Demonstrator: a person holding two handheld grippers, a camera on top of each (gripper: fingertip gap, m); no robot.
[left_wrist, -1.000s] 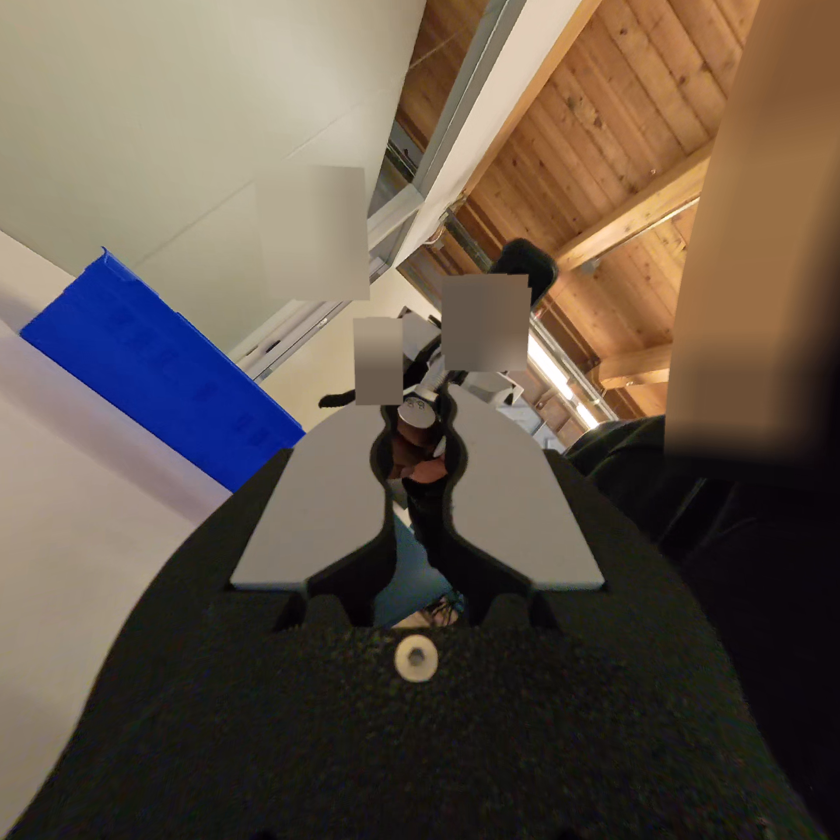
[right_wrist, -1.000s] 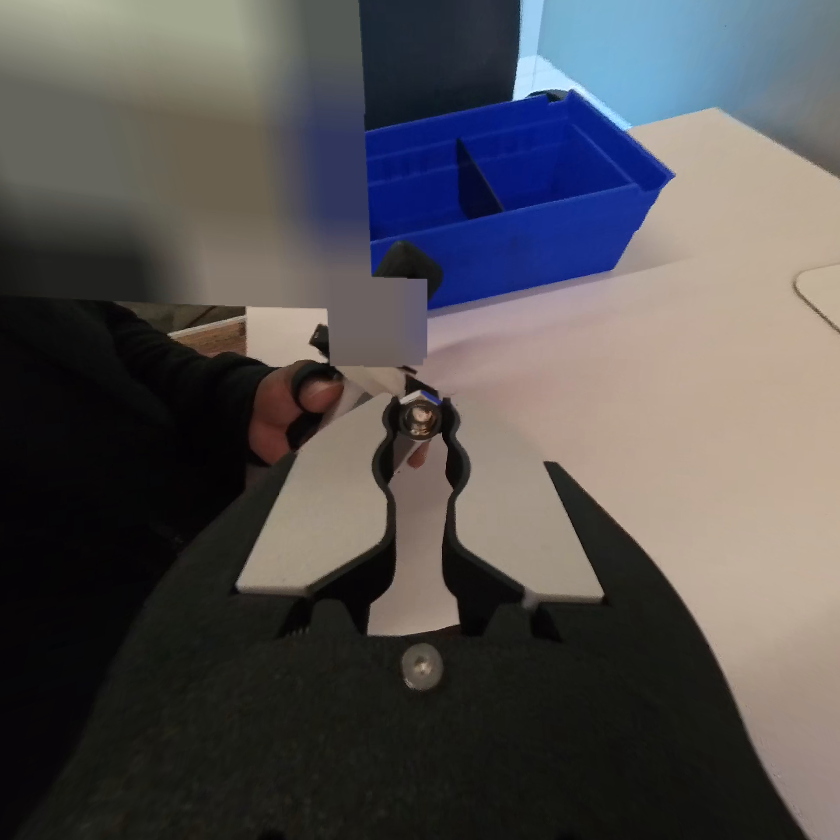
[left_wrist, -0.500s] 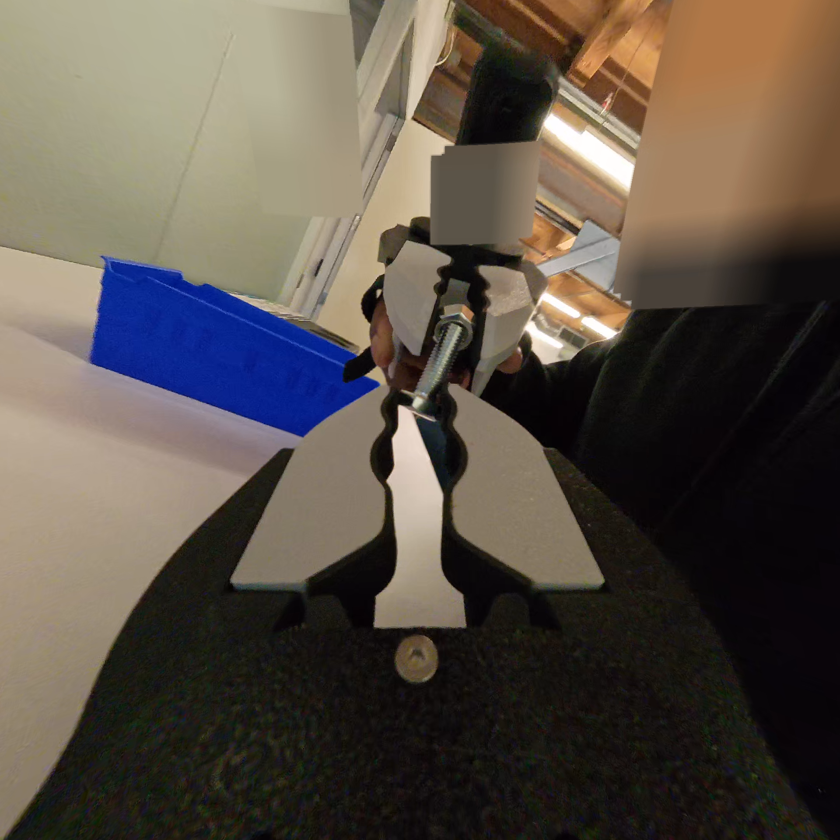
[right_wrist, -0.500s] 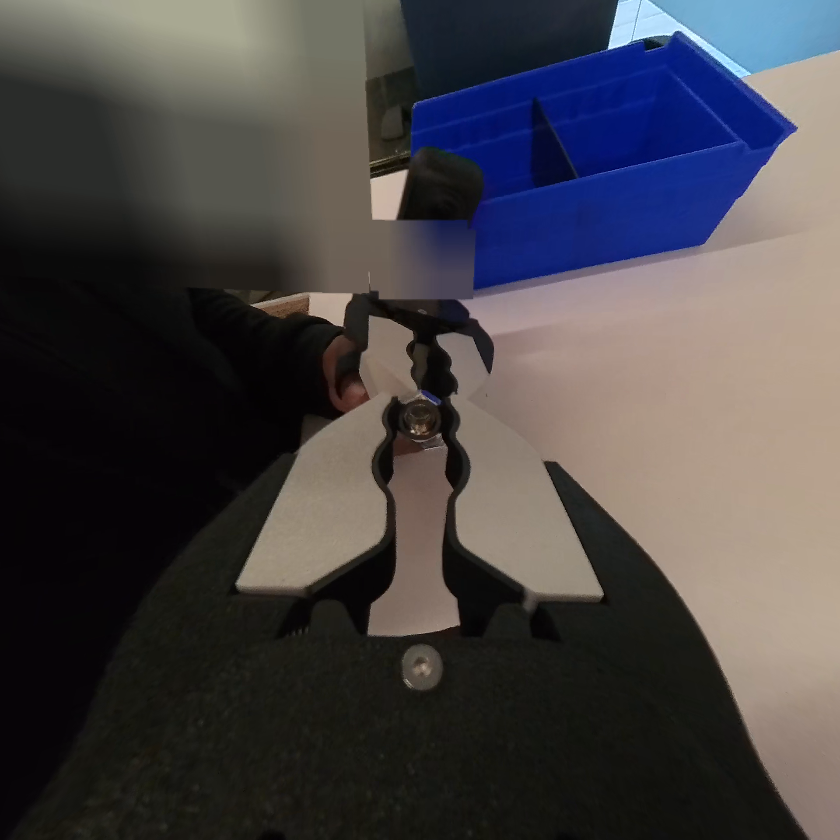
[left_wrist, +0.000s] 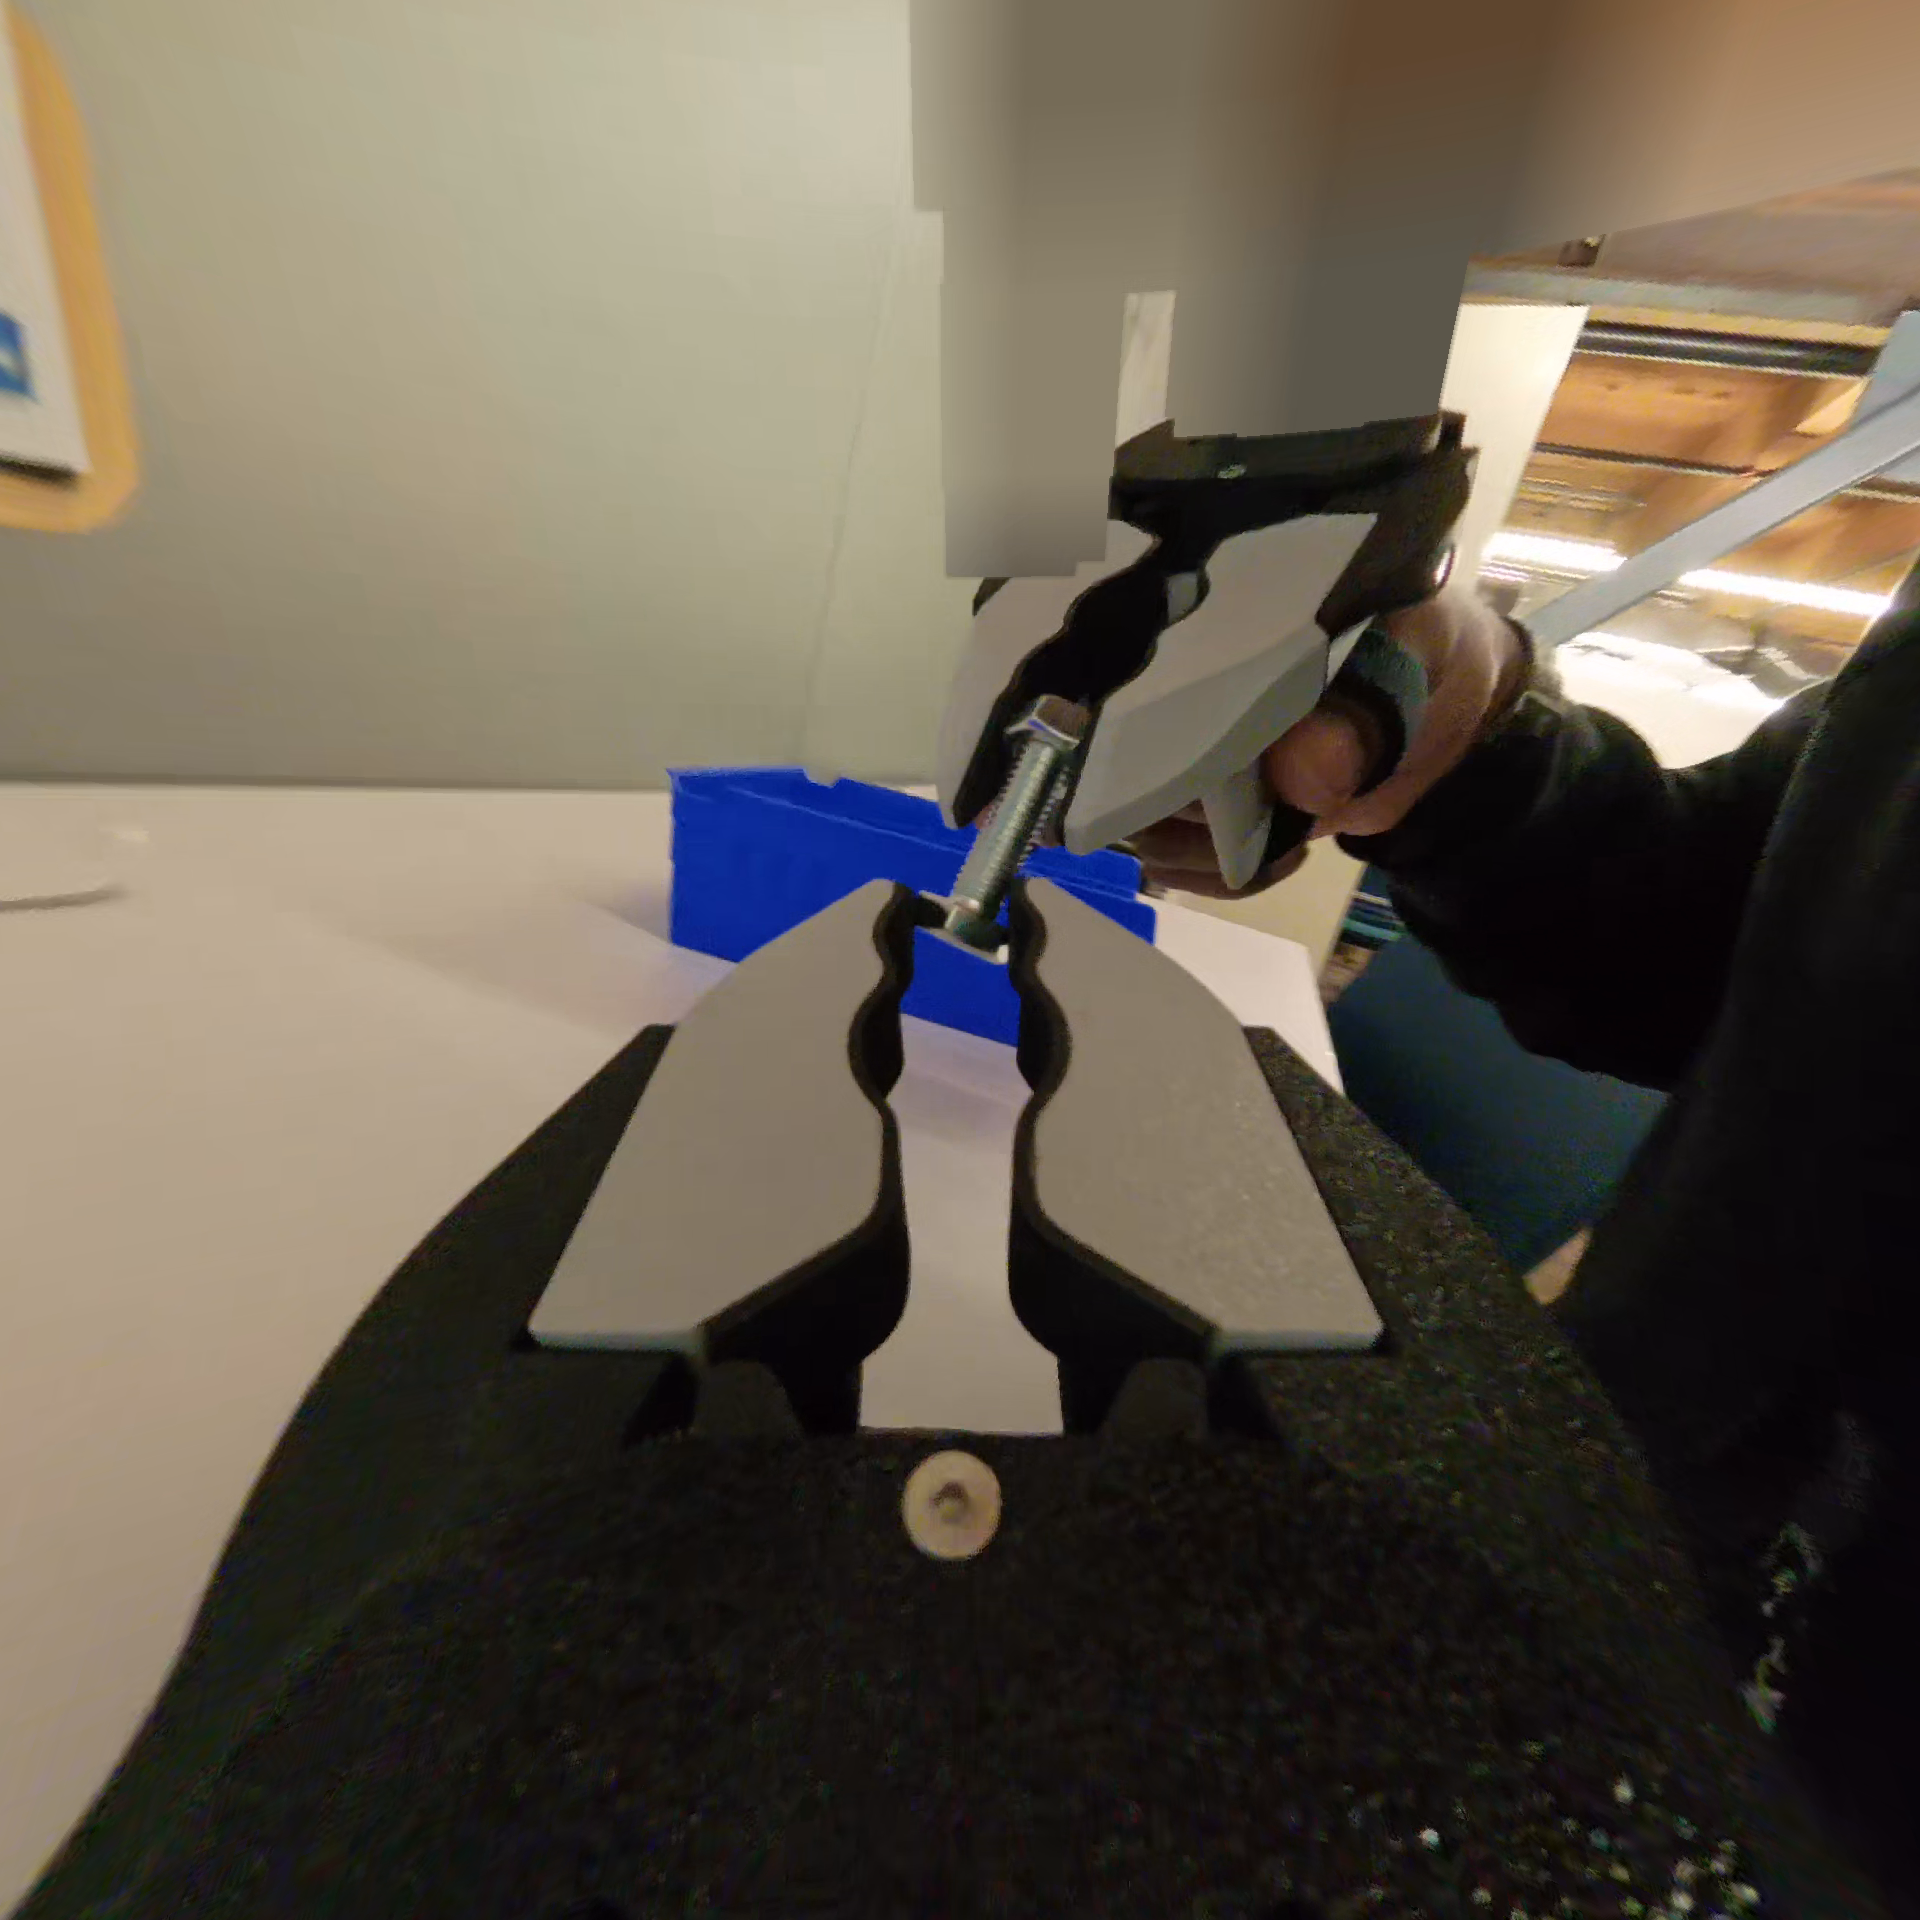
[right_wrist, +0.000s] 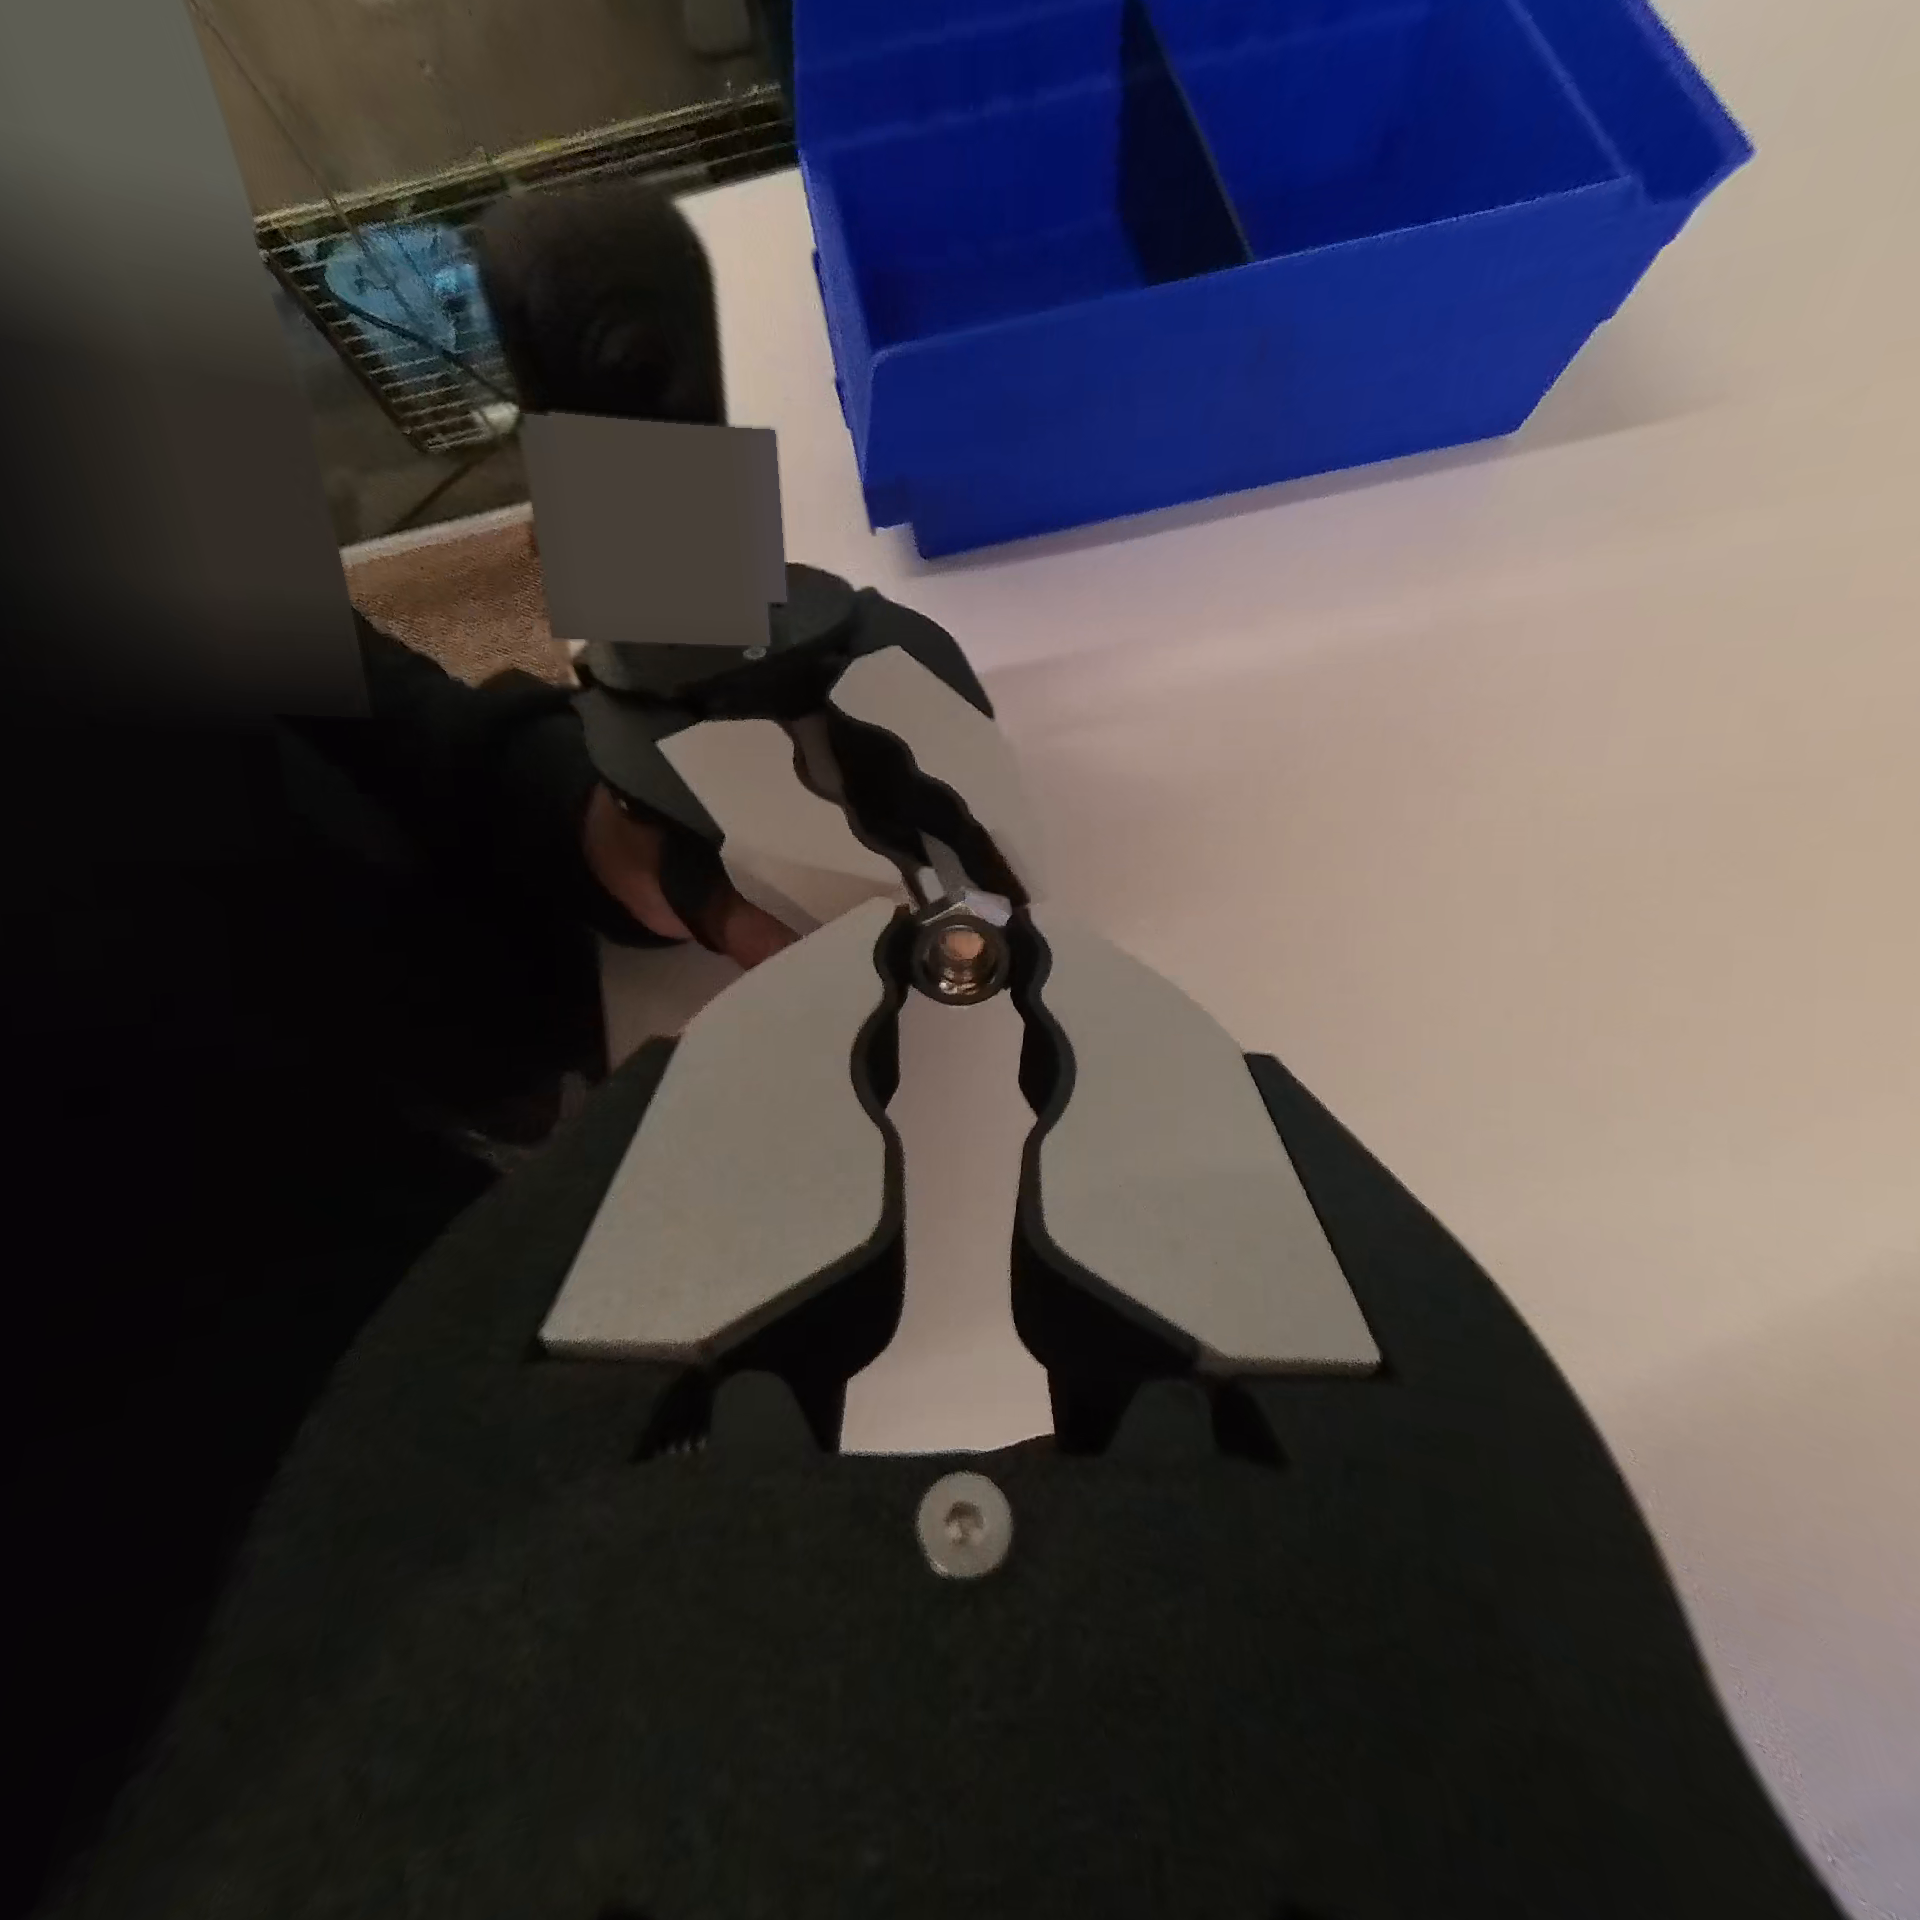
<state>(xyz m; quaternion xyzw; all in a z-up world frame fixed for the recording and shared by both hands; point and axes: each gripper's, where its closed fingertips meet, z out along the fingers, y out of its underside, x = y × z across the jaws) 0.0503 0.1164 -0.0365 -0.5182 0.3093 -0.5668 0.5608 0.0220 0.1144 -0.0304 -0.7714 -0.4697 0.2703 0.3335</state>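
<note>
My left gripper (left_wrist: 961, 920) is shut on the head end of a silver threaded bolt (left_wrist: 1013, 821). The bolt slants up and away to my right gripper (left_wrist: 1023, 821), which a gloved hand (left_wrist: 1361, 727) holds. In the right wrist view my right gripper (right_wrist: 954, 914) is shut on a hex nut (right_wrist: 953, 951), seated in the first notch of its pads with its hole facing the camera. My left gripper (right_wrist: 940, 868) meets it from beyond, tip to tip. Both are above the white table (right_wrist: 1455, 935).
A blue divided bin (right_wrist: 1195, 416) stands on the table behind the grippers; it also shows in the left wrist view (left_wrist: 790, 862). A wire basket (right_wrist: 395, 312) sits past the table's far left edge. A person's dark sleeve (left_wrist: 1610, 883) fills the right side. The tips of both grippers are at nearly the same place.
Both grippers have swung round together with the bolt and nut still gripped. The left view tipped down from the ceiling to the table. The right gripper now stands up and right of my left fingertips.
</note>
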